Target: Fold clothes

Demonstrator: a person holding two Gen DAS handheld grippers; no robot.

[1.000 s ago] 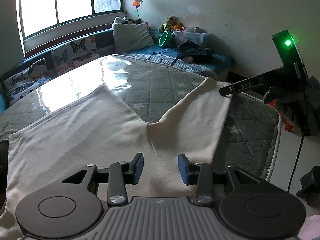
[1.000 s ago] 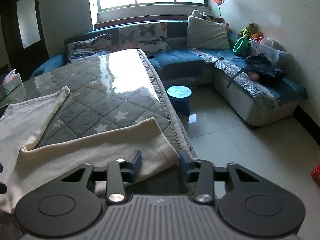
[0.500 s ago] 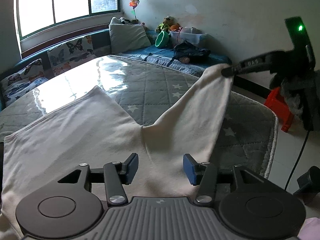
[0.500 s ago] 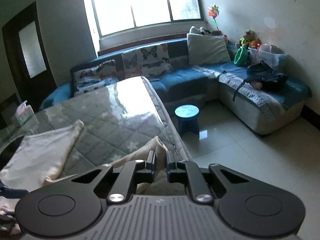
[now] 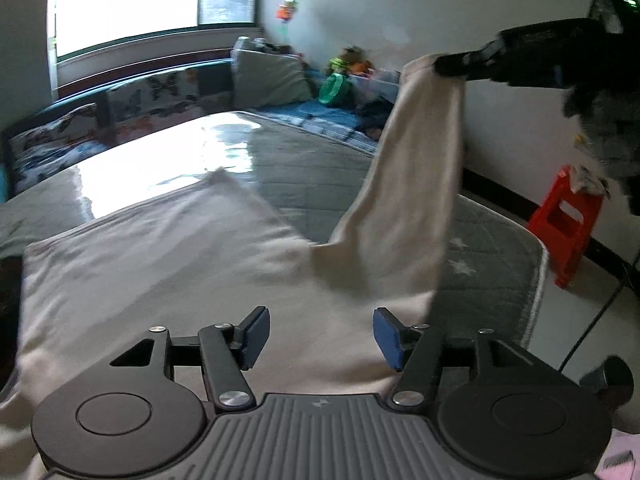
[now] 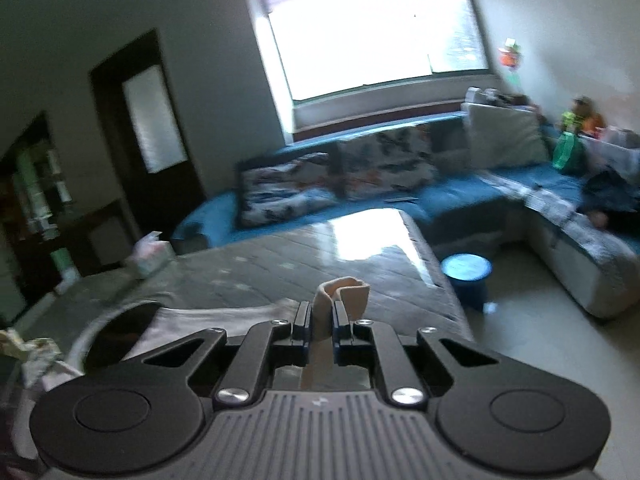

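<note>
**Trouser leg lifted off the table**

Since a second ago the right gripper [image 6: 320, 326] has closed on the hem of one leg of the cream trousers [image 5: 168, 264] and raised it high; the rest lies on the quilted table [image 5: 488, 288]. The left gripper [image 5: 320, 338] hovers open above the waist. The thin pinch may slip if pulled fast. The table edge is near on the right; open room lies to the left.
</note>
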